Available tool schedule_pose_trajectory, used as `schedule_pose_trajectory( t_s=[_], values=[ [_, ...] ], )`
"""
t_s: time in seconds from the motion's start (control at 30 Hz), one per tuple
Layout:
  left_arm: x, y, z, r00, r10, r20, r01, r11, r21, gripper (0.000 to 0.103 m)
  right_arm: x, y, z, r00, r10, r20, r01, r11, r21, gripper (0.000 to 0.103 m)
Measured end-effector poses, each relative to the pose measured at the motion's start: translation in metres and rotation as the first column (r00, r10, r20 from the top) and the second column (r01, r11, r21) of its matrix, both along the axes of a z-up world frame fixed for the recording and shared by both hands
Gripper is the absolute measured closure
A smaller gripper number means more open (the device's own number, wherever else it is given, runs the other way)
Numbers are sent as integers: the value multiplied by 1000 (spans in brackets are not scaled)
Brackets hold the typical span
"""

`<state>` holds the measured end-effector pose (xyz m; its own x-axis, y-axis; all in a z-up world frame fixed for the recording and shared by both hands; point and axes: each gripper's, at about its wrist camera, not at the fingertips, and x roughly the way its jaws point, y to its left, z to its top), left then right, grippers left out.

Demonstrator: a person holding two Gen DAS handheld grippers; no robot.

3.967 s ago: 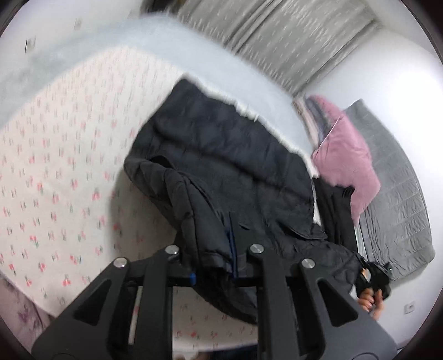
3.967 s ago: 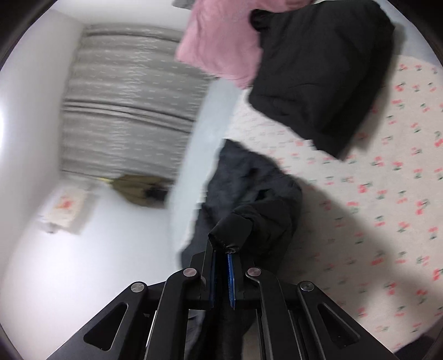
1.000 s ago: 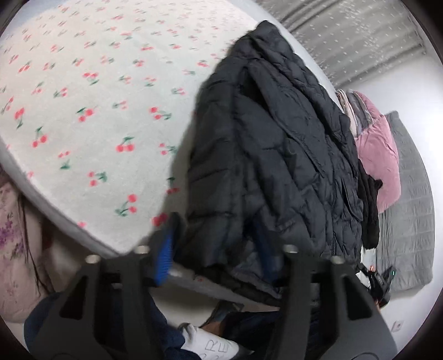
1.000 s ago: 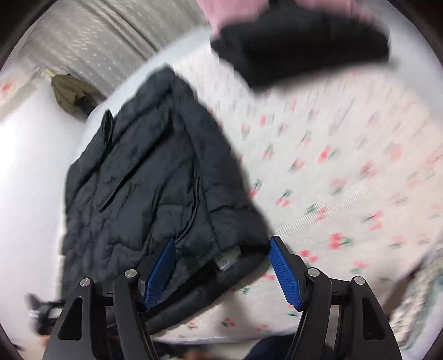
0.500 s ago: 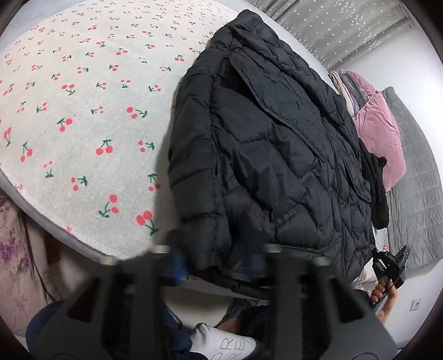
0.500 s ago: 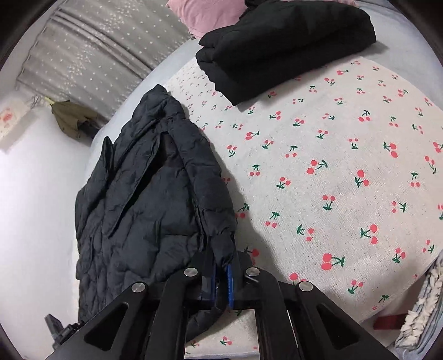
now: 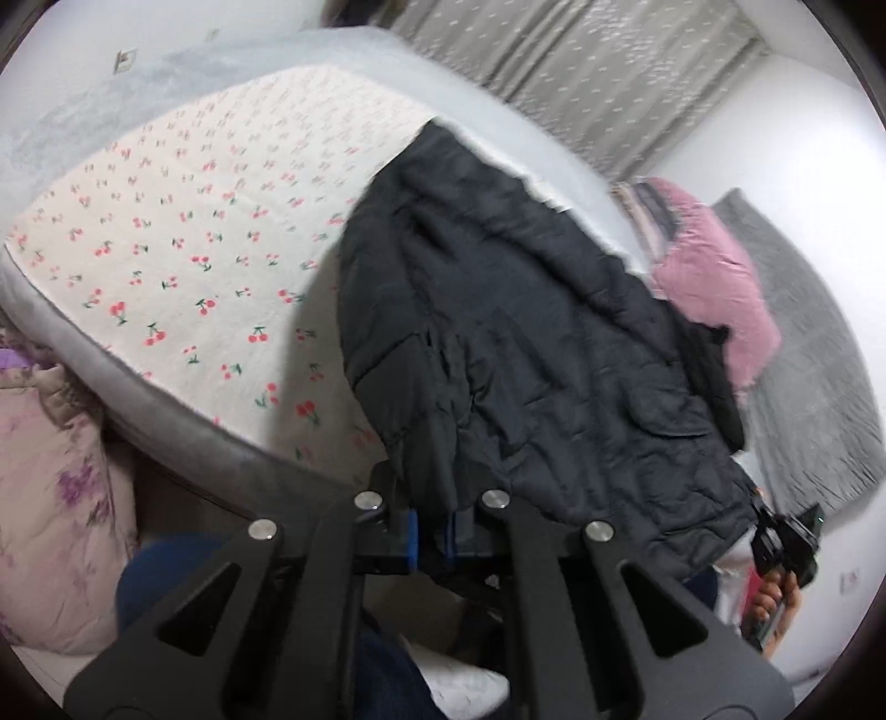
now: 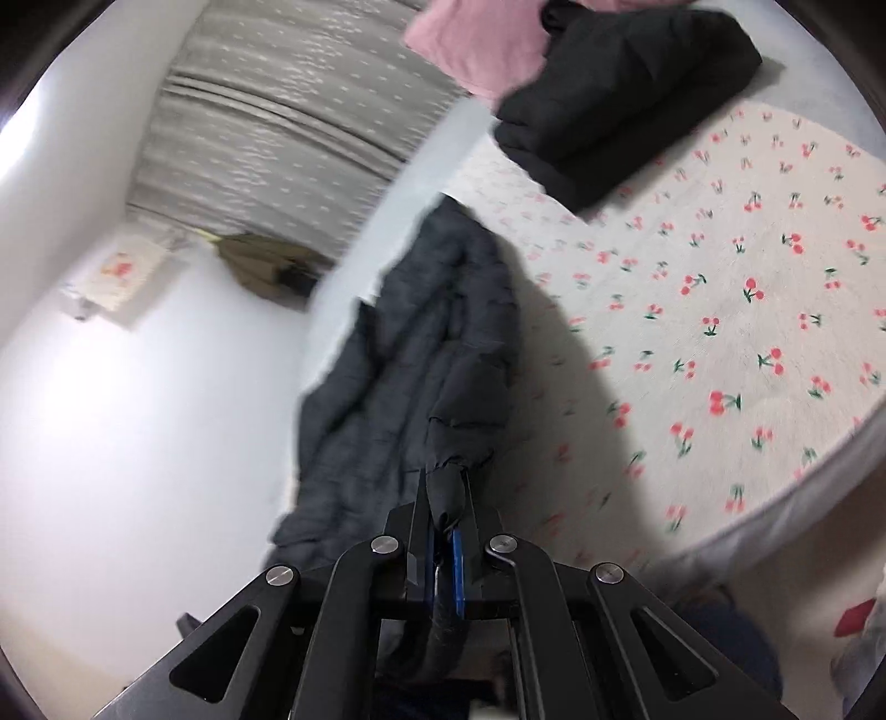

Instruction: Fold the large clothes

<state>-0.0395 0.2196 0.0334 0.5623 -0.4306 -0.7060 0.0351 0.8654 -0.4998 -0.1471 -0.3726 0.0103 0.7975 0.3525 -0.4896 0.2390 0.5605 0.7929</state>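
Observation:
A large black quilted jacket (image 7: 531, 354) lies across the cherry-print bed sheet (image 7: 183, 232), its near end lifted off the bed edge. My left gripper (image 7: 431, 534) is shut on the jacket's near hem corner. My right gripper (image 8: 443, 545) is shut on the other near corner of the jacket (image 8: 443, 354), which hangs stretched from the bed (image 8: 747, 332) towards me. The right gripper also shows in the left wrist view (image 7: 786, 545), held in a hand at the lower right.
A folded black garment (image 8: 626, 94) and a pink one (image 8: 476, 33) lie at the bed's far end. A pink garment (image 7: 714, 288) and grey quilt (image 7: 808, 360) are to the right. A floral pillow (image 7: 50, 498) sits at the left. Grey curtains (image 8: 277, 122) hang behind.
Both grippers have closed on the jacket's near edge and lifted it up and back off the bed; a second ago both were open over it.

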Motion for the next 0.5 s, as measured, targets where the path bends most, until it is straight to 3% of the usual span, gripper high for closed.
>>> schedule_pose_trajectory(
  t_s=[0.17,0.23,0.37,0.5],
  values=[
    [-39,15,59,991,-16,135,21,999,-33,96,-38,12,54,993,9,114,-4,999,-44,100],
    [-40,20,70,987,-5,160,11,999,-42,96,-45,15,72,987,14,160,-4,998,-58,100],
    [-18,22,76,986,40,159,-27,996,-82,96,-31,14,87,978,26,205,-15,999,-51,100],
    [27,17,86,984,90,156,-71,990,-124,96,12,5,93,970,28,243,-26,1000,-11,100]
  ],
)
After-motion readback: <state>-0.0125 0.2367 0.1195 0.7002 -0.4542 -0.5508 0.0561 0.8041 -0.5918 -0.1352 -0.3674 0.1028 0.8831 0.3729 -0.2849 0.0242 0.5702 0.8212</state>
